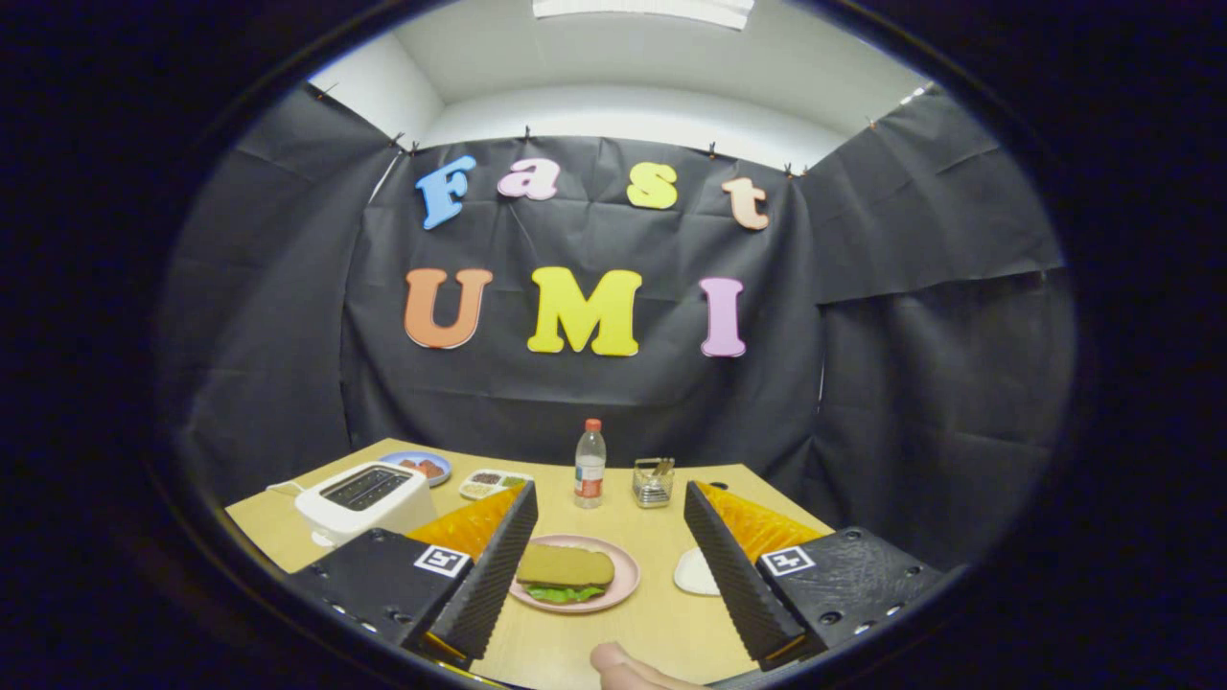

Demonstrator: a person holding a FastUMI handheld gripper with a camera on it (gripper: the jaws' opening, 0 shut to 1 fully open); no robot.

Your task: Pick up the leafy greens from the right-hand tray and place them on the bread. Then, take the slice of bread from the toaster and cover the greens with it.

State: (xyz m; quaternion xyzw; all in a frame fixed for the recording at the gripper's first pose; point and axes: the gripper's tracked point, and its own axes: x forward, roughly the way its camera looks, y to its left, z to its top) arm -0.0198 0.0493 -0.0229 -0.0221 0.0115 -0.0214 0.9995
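**Bread already covers the greens on the pink plate; gripper pulled back and empty**

Bread (565,564) lies flat on the pink plate (625,578) in the lower middle of the gripper view, with a fringe of leafy greens (564,594) poking out from under its near edge. The greens sit sandwiched there, so the covering slice appears to be in place and the task looks finished or very nearly so. Whether a lower slice lies beneath the greens cannot be told from this angle.

The gripper (606,565) holds nothing: its two fingers stand wide apart, one on each side of the plate, and neither touches the bread. That spread and the level, backed-off pose suit a release already made, leaving the stack undisturbed.

At the lower left, beyond the left finger, stands the white toaster (364,498); its slots look dark, and no slice can be made out rising from them. A white tray (692,572), the likely source of the greens, peeks out beside the right finger at the lower right, mostly hidden. Along the back of the wooden table (652,623) stand a blue plate (422,466), a small divided dish (494,482), a water bottle (590,465) and a clear holder (654,481), all well apart from the sandwich. A fingertip of the person's hand (623,666) shows at the bottom centre.
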